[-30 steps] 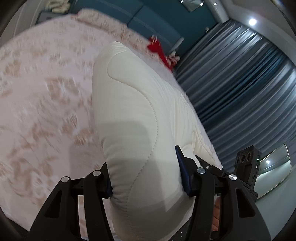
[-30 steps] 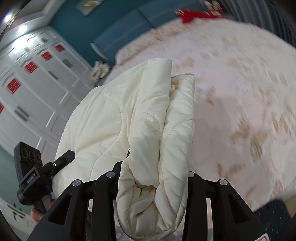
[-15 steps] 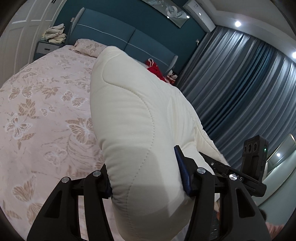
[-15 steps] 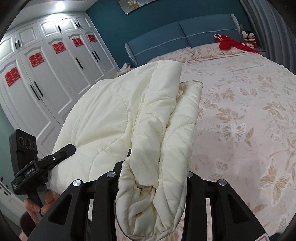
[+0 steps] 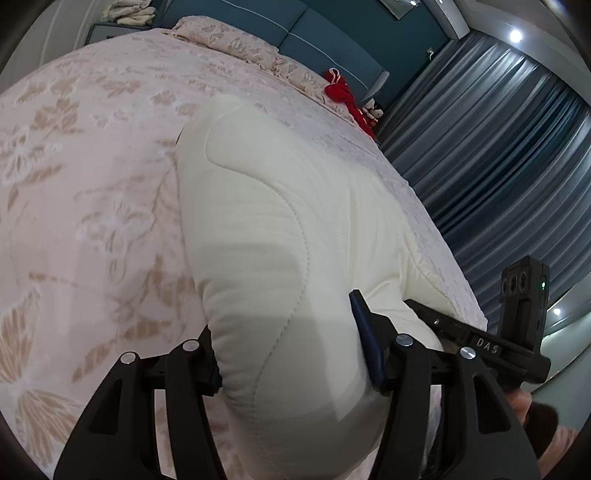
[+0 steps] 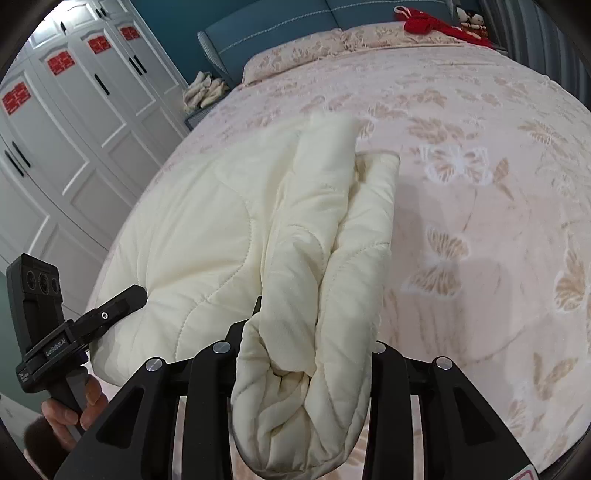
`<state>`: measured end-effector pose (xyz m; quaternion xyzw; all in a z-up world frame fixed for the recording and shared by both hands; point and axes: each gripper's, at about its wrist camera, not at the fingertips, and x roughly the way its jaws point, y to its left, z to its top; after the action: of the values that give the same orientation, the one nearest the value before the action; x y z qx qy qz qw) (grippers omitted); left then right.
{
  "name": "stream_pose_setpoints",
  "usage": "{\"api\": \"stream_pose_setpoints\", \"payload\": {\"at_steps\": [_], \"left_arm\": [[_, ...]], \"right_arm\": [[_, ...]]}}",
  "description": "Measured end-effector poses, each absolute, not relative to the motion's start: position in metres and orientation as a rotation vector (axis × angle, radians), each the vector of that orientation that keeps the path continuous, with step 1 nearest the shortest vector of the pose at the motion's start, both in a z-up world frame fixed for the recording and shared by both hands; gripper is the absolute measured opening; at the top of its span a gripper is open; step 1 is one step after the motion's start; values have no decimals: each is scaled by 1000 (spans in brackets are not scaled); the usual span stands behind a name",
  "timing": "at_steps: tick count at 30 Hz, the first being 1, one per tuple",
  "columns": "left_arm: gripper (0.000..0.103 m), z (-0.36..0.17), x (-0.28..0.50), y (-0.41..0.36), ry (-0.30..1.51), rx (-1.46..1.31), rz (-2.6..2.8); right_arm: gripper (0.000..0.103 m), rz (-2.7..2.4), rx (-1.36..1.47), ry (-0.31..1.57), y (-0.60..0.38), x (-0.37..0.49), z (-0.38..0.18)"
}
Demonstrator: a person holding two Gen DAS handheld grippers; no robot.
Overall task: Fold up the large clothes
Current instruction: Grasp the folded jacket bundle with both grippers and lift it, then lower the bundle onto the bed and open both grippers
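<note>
Gripping a cream quilted coat [image 6: 207, 236] at the foot edge of the bed [image 6: 480, 110], both grippers are clenched on cloth; the left gripper [image 5: 291, 354] has a smooth padded fold between its jaws, the right gripper [image 6: 306, 354] a bunched, twisted roll of several layers; the coat lies on the bed's near half, its bulk spread toward the left edge, its far tip short of the pillows [image 6: 332, 44]; a red garment [image 6: 436, 22] sits well apart at the head corner. The step in hand looks like laying a held edge down or carrying it across to make a fold, though which edge is hard to tell; the right-hand bundle is crumpled, so the fold is not yet clean. The next move calls for both grippers travelling together, keeping the cloth taut between them, lowering it flat onto the coat's body, then letting go evenly; uneven pull could drag the padding askew.
</note>
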<state>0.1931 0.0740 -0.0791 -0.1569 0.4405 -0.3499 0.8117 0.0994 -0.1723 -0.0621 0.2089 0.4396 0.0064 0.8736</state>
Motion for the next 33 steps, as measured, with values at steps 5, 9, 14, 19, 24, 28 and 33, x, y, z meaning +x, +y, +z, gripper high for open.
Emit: {"api": "stream_pose_setpoints", "payload": {"at_steps": [5,9,14,19,24,28,33], "left_arm": [[65,-101,188,82,969,-334,-741],[76,-99,182,86,959,-296,-695],[77,-71,161,95,941,-194,-588],[75,-30,137,101,895,-39,-340],[75,-2,122,69,813,130,-155],[76,4,124,53,837,65,-167],[75,-10,132,31,893,61,-148]], "right_arm": [[38,14,433,952,-171,98,-80],[49,20,465,959,-175,96,-88],[53,27,518,959,-184,83,-79],[54,-39,515,910,-196,56,-45],[34,-151,246,902,-166,60,-4],[28,-180,124,818,-144,61,26],[23,-158,148,858,-138,79,17]]}}
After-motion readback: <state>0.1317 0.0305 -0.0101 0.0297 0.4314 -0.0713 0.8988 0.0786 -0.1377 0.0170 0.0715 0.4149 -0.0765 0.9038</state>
